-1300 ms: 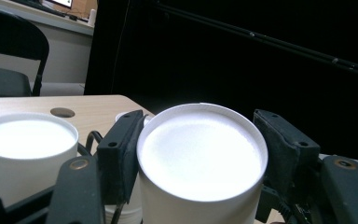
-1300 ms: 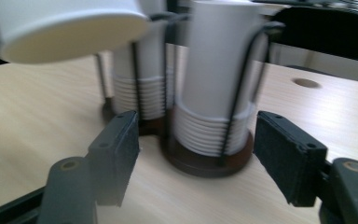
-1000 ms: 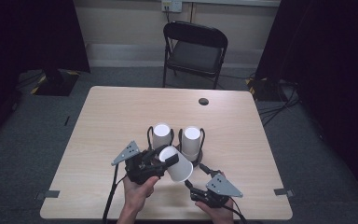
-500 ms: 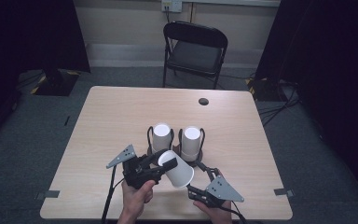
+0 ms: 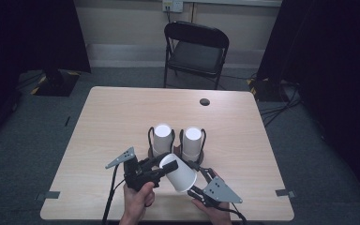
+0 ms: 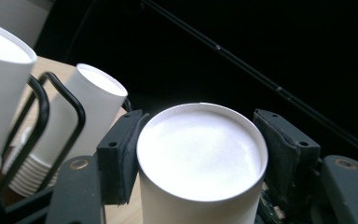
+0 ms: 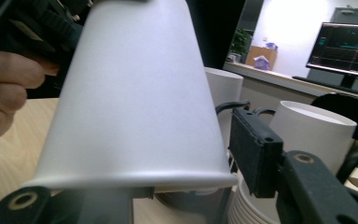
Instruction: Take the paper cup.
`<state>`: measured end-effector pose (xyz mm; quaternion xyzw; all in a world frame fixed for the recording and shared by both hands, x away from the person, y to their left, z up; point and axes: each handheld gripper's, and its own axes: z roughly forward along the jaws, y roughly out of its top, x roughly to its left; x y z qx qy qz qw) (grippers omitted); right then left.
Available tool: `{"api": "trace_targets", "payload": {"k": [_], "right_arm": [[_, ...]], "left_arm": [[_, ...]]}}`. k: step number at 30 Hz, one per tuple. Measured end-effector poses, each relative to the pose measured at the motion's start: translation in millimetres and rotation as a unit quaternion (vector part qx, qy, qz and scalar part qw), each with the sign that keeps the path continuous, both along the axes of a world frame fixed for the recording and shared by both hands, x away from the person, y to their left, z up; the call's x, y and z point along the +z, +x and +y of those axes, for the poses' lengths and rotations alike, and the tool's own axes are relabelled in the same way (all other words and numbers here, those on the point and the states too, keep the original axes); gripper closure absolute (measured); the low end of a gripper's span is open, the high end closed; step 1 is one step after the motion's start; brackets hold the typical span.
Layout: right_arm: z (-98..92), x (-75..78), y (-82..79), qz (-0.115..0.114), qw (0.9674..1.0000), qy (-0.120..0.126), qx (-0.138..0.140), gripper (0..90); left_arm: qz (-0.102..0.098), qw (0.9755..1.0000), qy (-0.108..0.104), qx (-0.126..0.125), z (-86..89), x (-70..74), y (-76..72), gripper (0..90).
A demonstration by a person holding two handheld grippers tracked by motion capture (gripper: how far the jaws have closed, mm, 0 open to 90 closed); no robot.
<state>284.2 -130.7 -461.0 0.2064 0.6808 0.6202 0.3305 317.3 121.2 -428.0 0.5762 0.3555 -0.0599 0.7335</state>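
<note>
White paper cup (image 5: 178, 172), clenched near its base in my left tongs (image 5: 155, 168), slants rim-first toward my right tongs (image 5: 198, 183), whose jaws, just closing, flank its rim without gripping.

Tilted cup (image 5: 179, 172) before 2 cup stacks (image 5: 162, 139) (in holders) on table (image 5: 112, 122).

2 cup stacks (image 5: 177, 140) ahead, table (image 5: 112, 122) left free

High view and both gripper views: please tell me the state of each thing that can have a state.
Held cup: upside down, tilted, off the table.
Left gripper: shut on the held cup's base end.
Right gripper: jaws just closing around the cup's rim end; contact unclear.
Two cup stacks: upside down, upright in black wire holders.
</note>
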Motion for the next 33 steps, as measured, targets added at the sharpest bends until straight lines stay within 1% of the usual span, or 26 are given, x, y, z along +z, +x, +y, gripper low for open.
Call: {"api": "trace_targets", "payload": {"k": [2,3,5,7,8,9,10,12,13,14,15,18,19,20,21,25,27,29,32,33], "right_arm": [[0.2,0.2,0.0,-0.006,1.0,0.001,0.002,58.2],[0.0,0.5,0.2,-0.009,1.0,0.003,0.002,58.8],[-0.1,1.0,0.3,-0.014,0.9999,0.004,0.003,60.9],[-0.2,1.0,0.3,-0.016,0.9999,0.005,0.004,63.9],[0.0,0.8,0.3,-0.019,0.9998,0.004,0.004,64.3],[0.3,0.7,-0.1,-0.018,0.9998,0.005,0.004,64.4],[0.2,0.7,-0.3,-0.019,0.9998,0.005,0.006,65.1],[-0.2,1.3,-0.6,-0.021,0.9997,0.008,0.005,66.0],[-0.3,1.6,-0.4,-0.022,0.9997,0.01,0.004,66.9],[-0.5,2.0,0.2,-0.026,0.9996,0.009,0.005,69.2],[-0.5,2.0,0.2,-0.026,0.9996,0.009,0.005,69.2],[0.0,1.2,0.4,-0.022,0.9997,0.009,0.002,73.2],[-0.4,0.6,0.5,-0.022,0.9997,0.008,0.001,77.2],[-0.8,0.3,0.4,-0.023,0.9997,0.009,0.001,79.1],[-0.8,0.3,0.4,-0.023,0.9997,0.009,0.001,79.1],[-1.8,0.6,-0.8,-0.028,0.9995,0.011,0.006,81.6],[-1.9,0.6,-1.2,-0.028,0.9995,0.009,0.009,83.0],[-2.2,0.6,-1.3,-0.025,0.9995,0.01,0.013,83.7],[-3.0,0.7,-1.6,-0.025,0.9995,0.012,0.014,83.9],[-3.4,0.9,-1.6,-0.024,0.9995,0.012,0.015,84.0]], "left_arm": [[0.008,0.9999,-0.008,-0.004,0.8,-1.2,1.5,35.5],[0.008,0.9998,-0.014,-0.007,0.8,-2.2,2.5,35.5],[0.014,0.9998,-0.012,-0.006,1.8,-2.2,3.0,35.5],[0.019,0.9994,-0.024,-0.017,2.5,-2.8,4.2,35.5],[0.02,0.9993,-0.026,-0.016,2.4,-2.8,4.2,35.5],[0.021,0.9994,-0.024,-0.016,2.6,-3.0,4.4,35.5],[0.022,0.9991,-0.031,-0.02,2.5,-3.8,5.0,35.5],[0.029,0.9988,-0.031,-0.026,2.4,-4.7,5.8,35.5],[0.029,0.9987,-0.032,-0.028,1.7,-5.4,6.3,35.5],[0.029,0.9989,-0.025,-0.026,1.1,-5.0,6.0,35.4],[0.029,0.9989,-0.025,-0.026,1.1,-5.0,6.0,35.4],[0.024,0.9991,-0.026,-0.025,0.1,-4.3,6.6,35.3],[0.021,0.9991,-0.025,-0.028,0.6,-4.2,7.0,35.1],[0.022,0.999,-0.025,-0.03,0.8,-4.1,7.5,35.0],[0.024,0.999,-0.022,-0.03,1.2,-3.7,7.6,35.0],[0.021,0.999,-0.026,-0.031,1.3,-3.6,8.1,34.8],[0.016,0.9993,-0.016,-0.028,1.5,-3.4,8.1,33.9],[0.012,0.9995,-0.013,-0.028,1.3,-3.2,8.3,33.2],[0.0,0.9996,-0.001,-0.027,0.1,-0.7,7.1,32.6],[-0.001,0.9997,0.003,-0.023,-0.1,0.1,7.2,32.3]]}}
